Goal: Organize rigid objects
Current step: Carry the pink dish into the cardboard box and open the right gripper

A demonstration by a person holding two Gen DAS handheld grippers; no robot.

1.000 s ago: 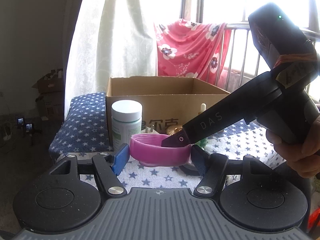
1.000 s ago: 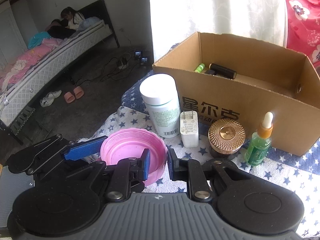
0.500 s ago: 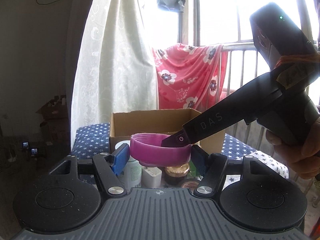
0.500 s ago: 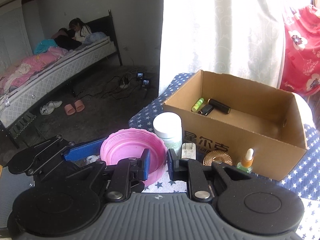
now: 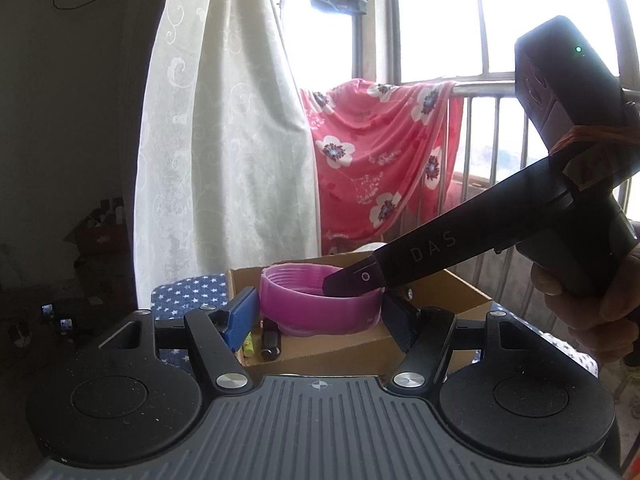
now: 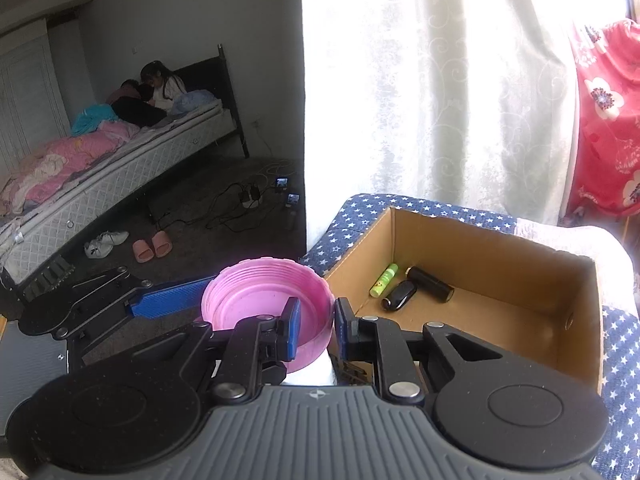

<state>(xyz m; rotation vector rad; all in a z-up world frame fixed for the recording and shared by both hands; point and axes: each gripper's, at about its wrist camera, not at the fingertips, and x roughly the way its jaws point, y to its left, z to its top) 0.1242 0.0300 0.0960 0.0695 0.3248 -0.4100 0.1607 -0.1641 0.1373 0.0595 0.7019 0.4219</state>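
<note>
A pink plastic lid [image 5: 316, 304] hangs in the air, open side up, over the near left corner of a cardboard box [image 6: 500, 264]. My left gripper [image 5: 320, 314] clamps it across its width, a blue pad [image 5: 240, 320] on one side and a black pad [image 5: 400, 326] on the other. My right gripper [image 6: 316, 328] is shut on the lid's [image 6: 260, 300] near rim wall, one finger inside and one outside. In the left wrist view it reaches in from the right, its tip [image 5: 352, 280] dipping into the lid.
In the box lie a green tube [image 6: 384, 280], a black cylinder [image 6: 430, 284] and a small black oval object [image 6: 399, 297]. The box rests on a blue star-print cloth [image 6: 356, 216]. A white curtain [image 6: 420, 100] and a red floral cloth [image 5: 380, 160] hang behind. A bed [image 6: 120, 160] stands at far left.
Both grippers have risen with the pink lid from table height to above the box. The bottles and jar in front of the box have dropped out of view.
</note>
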